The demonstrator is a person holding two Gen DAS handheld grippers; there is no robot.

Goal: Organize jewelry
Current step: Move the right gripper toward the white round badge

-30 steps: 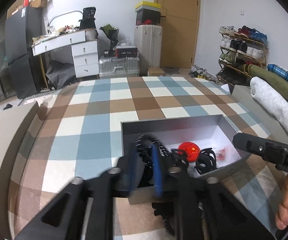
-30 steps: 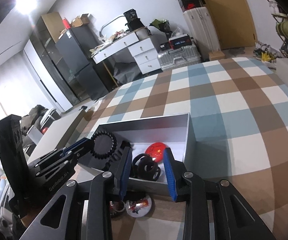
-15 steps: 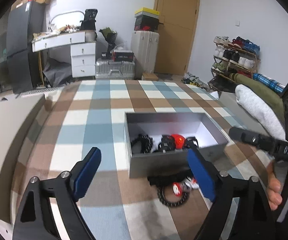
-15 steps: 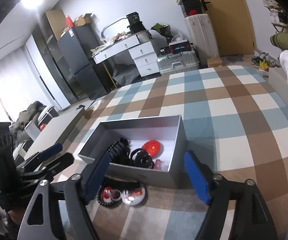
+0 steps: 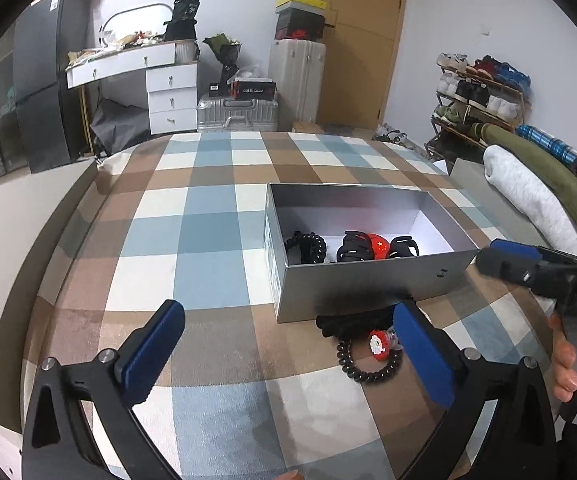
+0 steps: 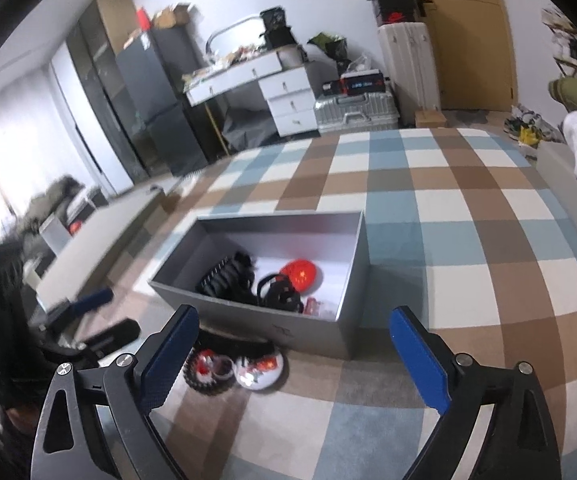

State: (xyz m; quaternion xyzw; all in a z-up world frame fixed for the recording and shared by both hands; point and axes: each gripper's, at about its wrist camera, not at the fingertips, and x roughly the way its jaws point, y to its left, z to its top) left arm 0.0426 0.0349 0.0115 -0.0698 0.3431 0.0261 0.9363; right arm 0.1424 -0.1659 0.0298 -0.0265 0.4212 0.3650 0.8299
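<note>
Left wrist view. The left tool (image 5: 288, 344) has just been opening and now stands wide with nothing between its pads; a second ago it was narrow over the box (image 5: 372, 280), so the coil tie (image 5: 306, 246) now lying at the box's left end appears to be delivered. Beside it inside lie a claw clip (image 5: 352, 248) and a red badge (image 5: 380, 245). Outside, touching the box's near wall on the bed (image 5: 192, 240), remain a second coil (image 5: 364, 364) and a small red piece (image 5: 380, 344): by this reading the sorting is partly done. The tool points downward and forward, short of the box. At the right edge a hand (image 5: 568, 352) carries the right tool.

Right wrist view. The right tool (image 6: 300, 356) has likewise just been opening; it is wide and empty, angled down at the box's near wall. The leftover pieces (image 6: 240, 368) lie just below its left finger, plausibly the next pick-up.
</note>
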